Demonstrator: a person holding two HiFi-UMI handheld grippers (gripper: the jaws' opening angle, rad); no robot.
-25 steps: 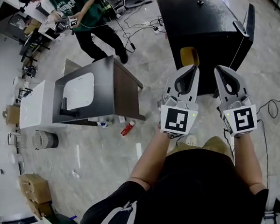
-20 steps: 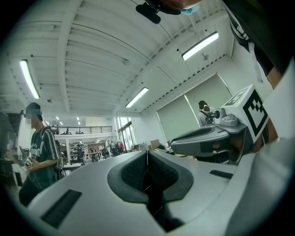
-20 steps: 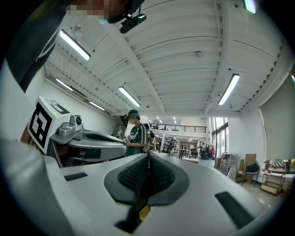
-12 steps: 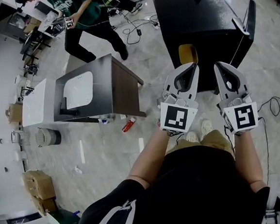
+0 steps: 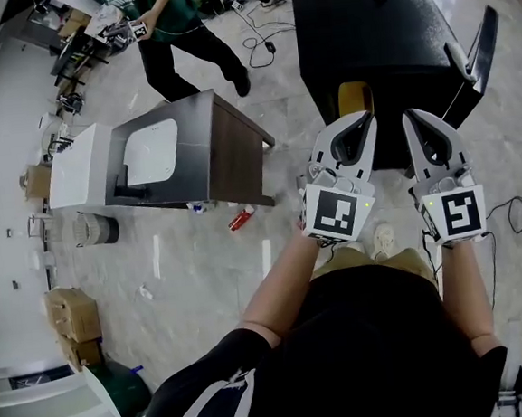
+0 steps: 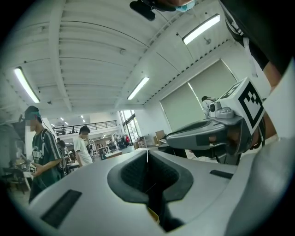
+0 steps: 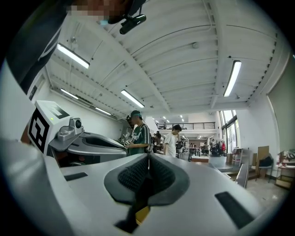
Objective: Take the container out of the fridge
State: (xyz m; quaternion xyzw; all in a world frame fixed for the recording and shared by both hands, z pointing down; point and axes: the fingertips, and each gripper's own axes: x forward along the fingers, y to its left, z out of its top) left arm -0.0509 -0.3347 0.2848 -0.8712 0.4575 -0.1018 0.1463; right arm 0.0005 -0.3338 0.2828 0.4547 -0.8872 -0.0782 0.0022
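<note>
A low black fridge (image 5: 380, 34) stands on the floor ahead of me, its door (image 5: 480, 46) swung open at the right. A yellow thing (image 5: 354, 100) shows at the fridge's front opening; I cannot tell whether it is the container. My left gripper (image 5: 363, 121) and right gripper (image 5: 413, 120) are held side by side in front of the fridge, short of it, tips toward it. Both are shut with nothing between the pads. In the left gripper view the left gripper (image 6: 147, 159) has its pads pressed together, and in the right gripper view so does the right gripper (image 7: 148, 161).
A steel table (image 5: 224, 152) with a white board on it stands to the left. A red bottle (image 5: 238, 219) lies on the floor near it. A person in a green shirt (image 5: 171, 16) stands beyond. Cables (image 5: 264, 39) trail on the floor. Cardboard boxes (image 5: 72, 315) sit at far left.
The head view has shifted a little, so the grippers sit slightly lower and further right in the frame. The person in green has moved further off. Both grippers stay shut.
</note>
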